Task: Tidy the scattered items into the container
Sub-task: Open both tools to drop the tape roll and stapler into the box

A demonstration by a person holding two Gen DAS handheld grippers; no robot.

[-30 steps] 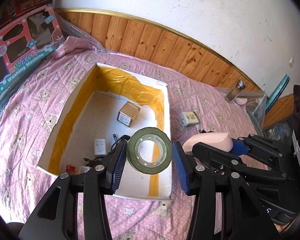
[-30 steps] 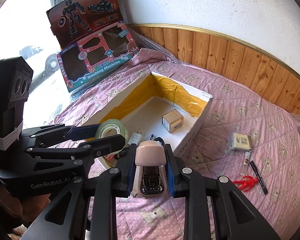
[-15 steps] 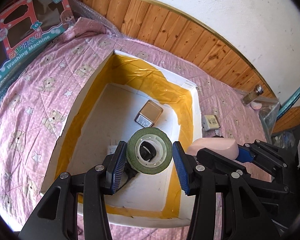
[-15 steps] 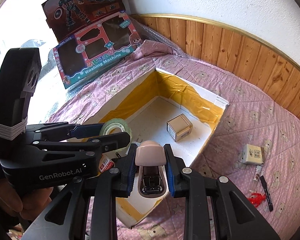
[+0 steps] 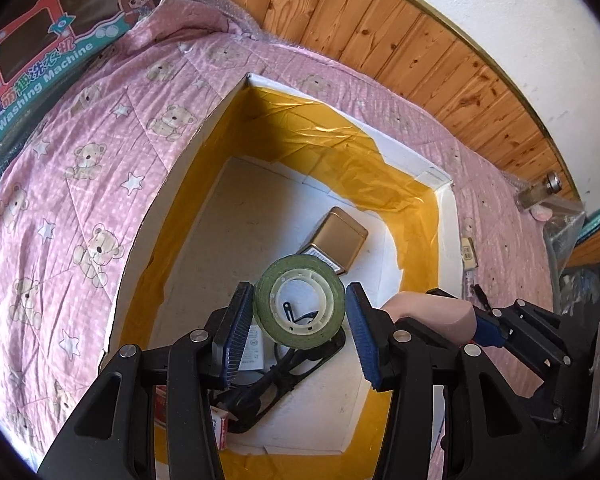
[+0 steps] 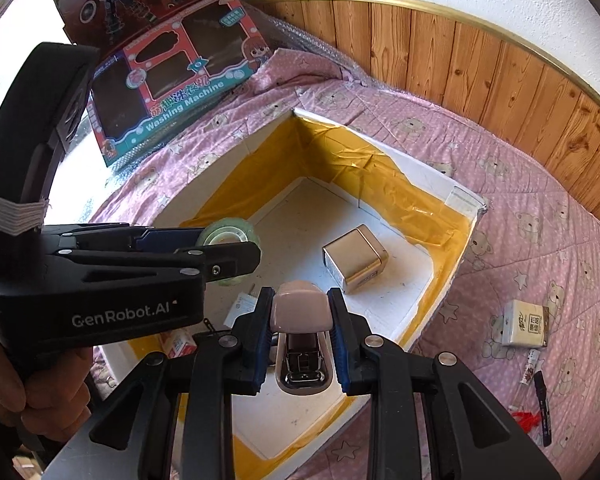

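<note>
Two items hang over the open box (image 6: 466, 200) at once: a green tape roll (image 5: 299, 307) pinched across its rim by the left claw (image 5: 298, 318), and a pink stapler (image 6: 302, 312) squeezed between the pads of the right claw (image 6: 300, 334). Both sit above the box floor near its front end, the tape just left of the stapler.

Below the tape lie a black cable (image 5: 268, 384) and a white card; a gold tin (image 5: 336, 240) rests toward the far right corner of the box. In my judgement the step is the release, and it goes best if each claw sinks closer to the floor before it spreads, so the roll does not land on edge and wheel away. Dropping the stapler onto bare white floor beside the tin avoids the cable.

On the pink bed cover (image 6: 540, 208), off the box's right side, a small white packet (image 6: 526, 324) and a black pen (image 6: 542, 408) wait for later trips.
</note>
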